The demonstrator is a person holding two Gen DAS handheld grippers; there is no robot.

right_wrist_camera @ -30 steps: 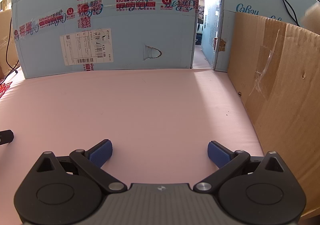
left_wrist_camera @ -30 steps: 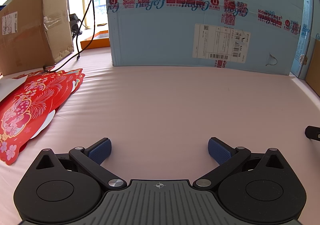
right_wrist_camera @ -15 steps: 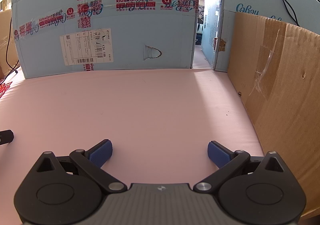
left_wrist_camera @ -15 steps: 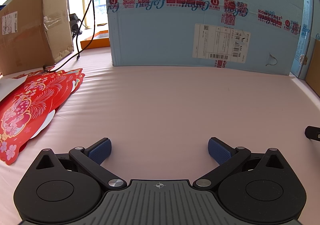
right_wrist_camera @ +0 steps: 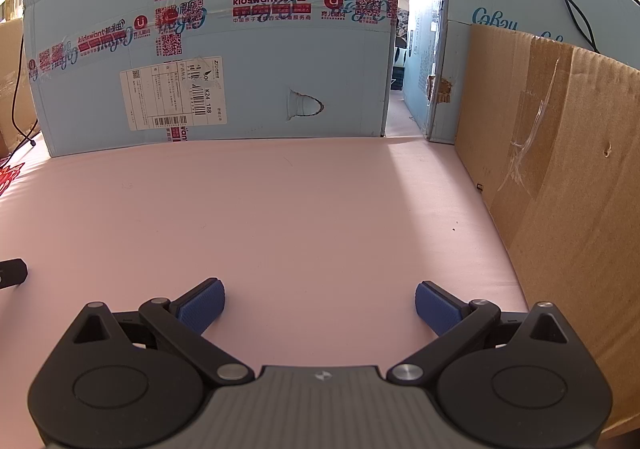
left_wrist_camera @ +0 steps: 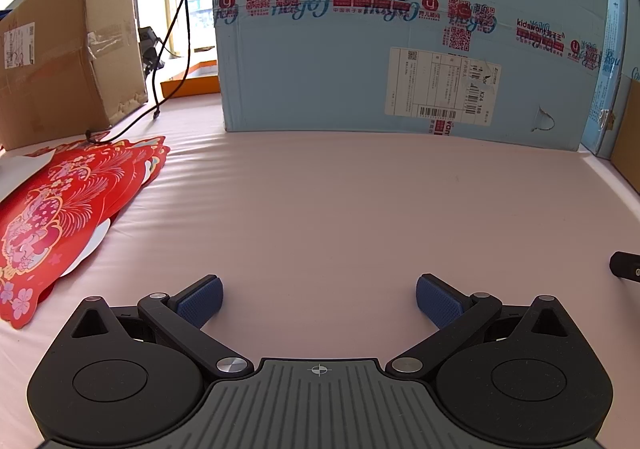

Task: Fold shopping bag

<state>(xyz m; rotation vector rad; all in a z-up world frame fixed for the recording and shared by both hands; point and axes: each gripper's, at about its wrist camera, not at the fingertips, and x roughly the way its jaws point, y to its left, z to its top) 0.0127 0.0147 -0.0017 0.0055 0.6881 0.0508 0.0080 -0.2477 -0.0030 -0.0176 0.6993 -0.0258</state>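
A stack of flat red shopping bags (left_wrist_camera: 60, 209) with pink and gold flower print lies on the pink table cover at the left of the left wrist view; a sliver of red shopping bag (right_wrist_camera: 10, 175) shows at the left edge of the right wrist view. My left gripper (left_wrist_camera: 319, 299) rests low over the bare cover, open, nothing between its blue pads, with the bags to its left. My right gripper (right_wrist_camera: 319, 305) is open too, over bare cover. A dark tip of the right gripper (left_wrist_camera: 626, 267) shows at the right edge of the left wrist view, and one of the left gripper (right_wrist_camera: 12, 273) in the right wrist view.
A large light-blue carton (left_wrist_camera: 400, 49) walls off the back of the table. A brown box (left_wrist_camera: 60, 57) stands at the back left with a black cable (left_wrist_camera: 176, 29) beside it. A brown cardboard sheet (right_wrist_camera: 560, 177) borders the right side. The pink cover (right_wrist_camera: 280, 217) stretches between them.
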